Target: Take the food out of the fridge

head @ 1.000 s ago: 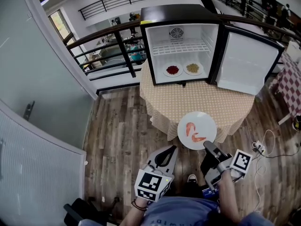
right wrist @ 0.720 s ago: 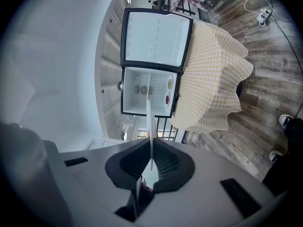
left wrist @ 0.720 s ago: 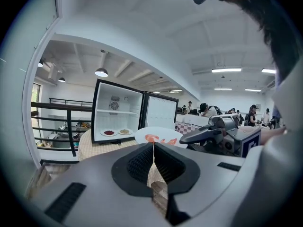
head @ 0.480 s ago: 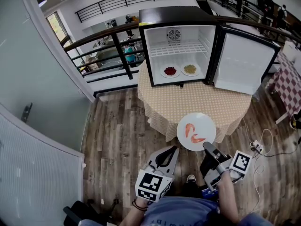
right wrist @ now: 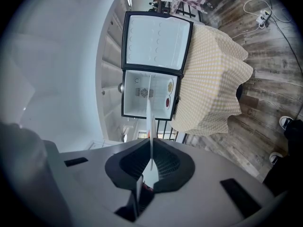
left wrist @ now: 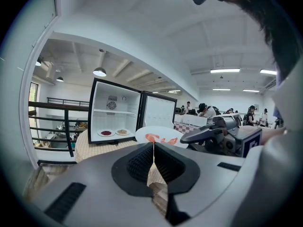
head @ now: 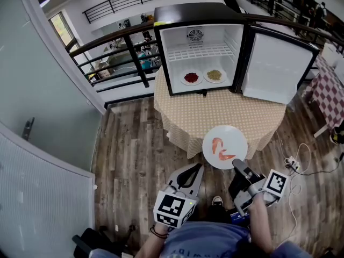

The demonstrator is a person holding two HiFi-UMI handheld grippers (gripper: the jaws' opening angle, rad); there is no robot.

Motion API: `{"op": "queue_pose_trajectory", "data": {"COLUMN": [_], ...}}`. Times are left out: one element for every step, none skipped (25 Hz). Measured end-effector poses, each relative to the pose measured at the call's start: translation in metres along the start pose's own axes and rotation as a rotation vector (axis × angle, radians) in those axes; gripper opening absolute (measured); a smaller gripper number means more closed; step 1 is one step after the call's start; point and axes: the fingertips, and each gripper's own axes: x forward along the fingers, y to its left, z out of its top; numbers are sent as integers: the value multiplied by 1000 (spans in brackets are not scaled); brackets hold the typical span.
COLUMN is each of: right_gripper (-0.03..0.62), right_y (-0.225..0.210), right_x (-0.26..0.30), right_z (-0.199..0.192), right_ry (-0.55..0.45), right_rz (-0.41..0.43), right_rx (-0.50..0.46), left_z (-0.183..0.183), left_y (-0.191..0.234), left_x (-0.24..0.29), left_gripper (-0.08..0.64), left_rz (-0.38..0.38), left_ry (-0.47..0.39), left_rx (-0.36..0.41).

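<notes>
A black mini fridge (head: pixel 199 42) stands open on a round table with a checked cloth (head: pixel 215 117). On its floor sit a plate of red food (head: pixel 191 78) and a plate of yellowish food (head: pixel 214 75). My right gripper (head: pixel 239 169) is shut on the near rim of a white plate with shrimp (head: pixel 224 147), held level in front of the table's near edge. In the right gripper view that plate (right wrist: pixel 148 108) shows edge-on between the pads. My left gripper (head: pixel 194 169) hangs beside it, shut and holding nothing; its view shows the shrimp plate (left wrist: pixel 161 135) just ahead.
The fridge door (head: pixel 277 71) swings open to the right. A black railing (head: pixel 123 47) runs behind the table. Cables and a power strip (head: pixel 293 163) lie on the wooden floor at the right. A glass wall stands on the left.
The head camera has shifted slightly. Both grippers and the shrimp plate stay where they were.
</notes>
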Motion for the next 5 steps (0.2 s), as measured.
{"op": "queue_pose_trajectory", "data": {"right_gripper": [26, 26, 26, 26, 26], "right_y": [0, 0, 0, 1, 1], "right_x": [0, 0, 0, 0, 1], "right_z": [2, 4, 6, 9, 12], "right_ry": [-2, -4, -5, -7, -9], "right_rz": [1, 1, 2, 3, 5], "right_rx": [1, 1, 1, -1, -3], "left_z": [0, 1, 2, 3, 4], "left_y": [0, 0, 0, 1, 2], "left_x": [2, 3, 5, 7, 9], "left_gripper": [17, 17, 17, 17, 17], "left_rz": [0, 0, 0, 1, 2], "left_ry": [-1, -3, -5, -8, -11], "left_rx": [0, 1, 2, 3, 5]}}
